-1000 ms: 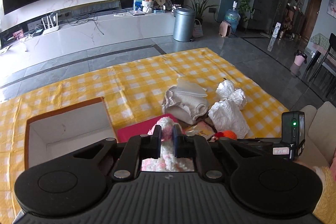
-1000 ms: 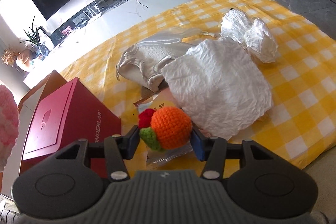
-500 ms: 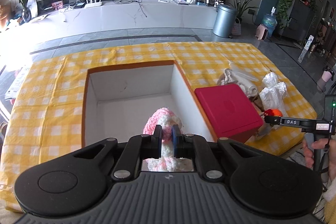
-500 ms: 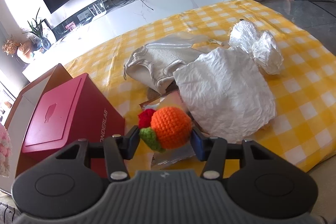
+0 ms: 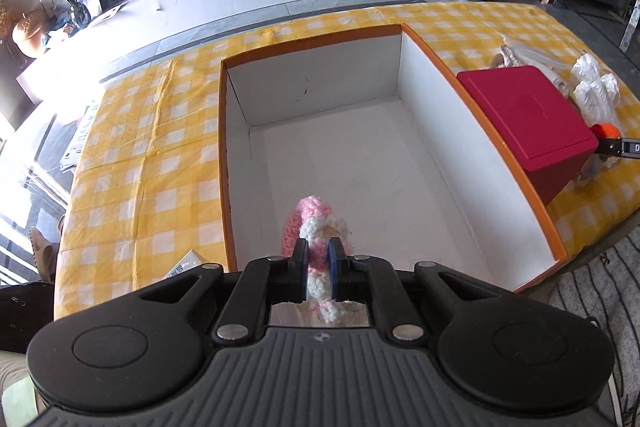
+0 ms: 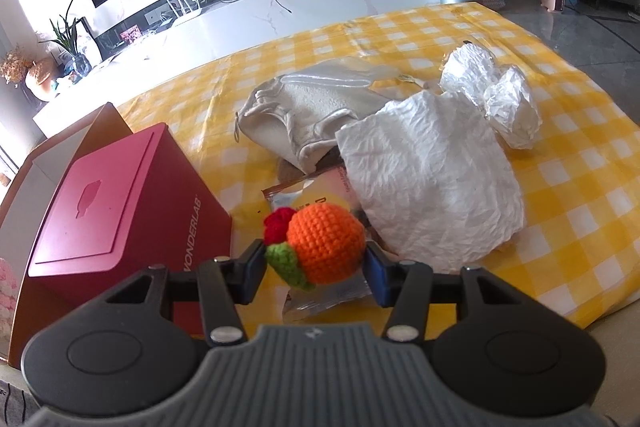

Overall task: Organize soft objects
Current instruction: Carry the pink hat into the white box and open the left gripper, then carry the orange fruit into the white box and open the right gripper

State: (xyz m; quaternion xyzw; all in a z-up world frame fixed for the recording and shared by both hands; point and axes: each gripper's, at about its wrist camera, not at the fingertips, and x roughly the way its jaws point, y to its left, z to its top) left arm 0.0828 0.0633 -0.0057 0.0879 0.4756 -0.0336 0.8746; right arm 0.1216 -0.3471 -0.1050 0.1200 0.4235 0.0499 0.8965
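Left gripper: jaws clamped on pink-and-white crocheted toy, poised over the open cardboard box (empty) for release. Right gripper: jaws clamped on orange crocheted fruit, above the counter, apparently awaiting its turn.

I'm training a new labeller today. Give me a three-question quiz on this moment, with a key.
1. True or false: the open box already holds several soft toys.
2. Which gripper holds the orange crochet toy? A) left B) right
3. Fill in: the red box stands on the ___ checked cloth.

Key:
1. False; it looks empty, and the left gripper holds the pink and white crochet toy above it.
2. B, the right gripper.
3. Yellow.
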